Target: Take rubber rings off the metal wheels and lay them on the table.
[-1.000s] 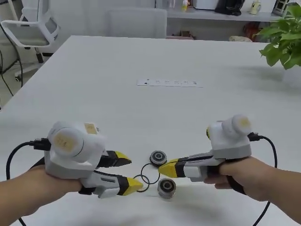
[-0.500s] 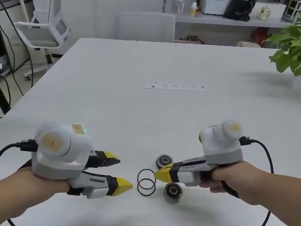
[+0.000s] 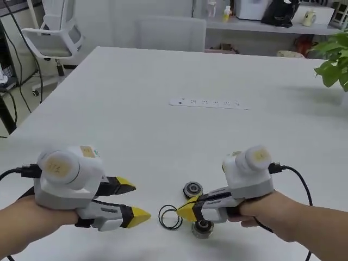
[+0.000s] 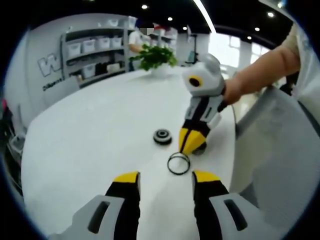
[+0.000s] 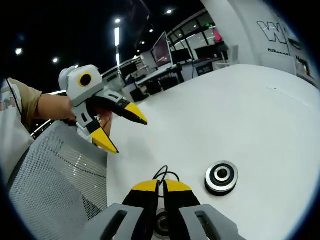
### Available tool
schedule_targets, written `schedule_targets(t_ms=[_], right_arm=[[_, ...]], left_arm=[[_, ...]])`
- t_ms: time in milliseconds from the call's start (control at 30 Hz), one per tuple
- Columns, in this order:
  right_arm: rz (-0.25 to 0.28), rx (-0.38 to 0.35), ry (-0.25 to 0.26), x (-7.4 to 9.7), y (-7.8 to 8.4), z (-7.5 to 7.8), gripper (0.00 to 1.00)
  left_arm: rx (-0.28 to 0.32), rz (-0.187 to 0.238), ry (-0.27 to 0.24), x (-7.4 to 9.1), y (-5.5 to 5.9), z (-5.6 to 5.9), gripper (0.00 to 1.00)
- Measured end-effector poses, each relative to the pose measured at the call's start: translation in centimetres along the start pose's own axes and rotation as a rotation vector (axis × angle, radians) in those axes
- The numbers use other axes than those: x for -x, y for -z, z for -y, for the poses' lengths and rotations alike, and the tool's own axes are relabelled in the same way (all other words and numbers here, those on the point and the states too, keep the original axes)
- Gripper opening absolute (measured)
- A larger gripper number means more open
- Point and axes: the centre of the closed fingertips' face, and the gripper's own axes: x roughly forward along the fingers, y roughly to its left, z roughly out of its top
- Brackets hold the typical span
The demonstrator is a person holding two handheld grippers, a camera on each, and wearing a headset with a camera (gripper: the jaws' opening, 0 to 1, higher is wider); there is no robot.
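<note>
Rings [image 3: 169,216] lie on table [image 3: 163,125] — left gripper [image 3: 140,202] spread, right gripper [image 3: 181,210] pressed together at their edge.

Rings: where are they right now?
In the head view the rings lie on the table, low centre, just left of the right claw, with the left claw farther left and a wheel to their upper right.

nearer metal wheel [image 3: 204,230] half beneath right gripper [image 3: 182,210]
</note>
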Motion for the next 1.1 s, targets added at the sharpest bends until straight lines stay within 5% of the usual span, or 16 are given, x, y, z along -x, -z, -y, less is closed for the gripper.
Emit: schedule_targets(t_ms=[467, 1100], right_arm=[[0.029, 0.006, 0.007, 0.9, -0.6, 0.1, 0.23], [0.149, -0.022, 0.097, 4.6, -2.5, 3.1, 0.27]], left_arm=[[0.014, -0.003, -0.008, -0.5, -0.4, -1.0, 0.42], [-0.017, 0.013, -0.001, -2.2, -2.9, -1.9, 0.40]])
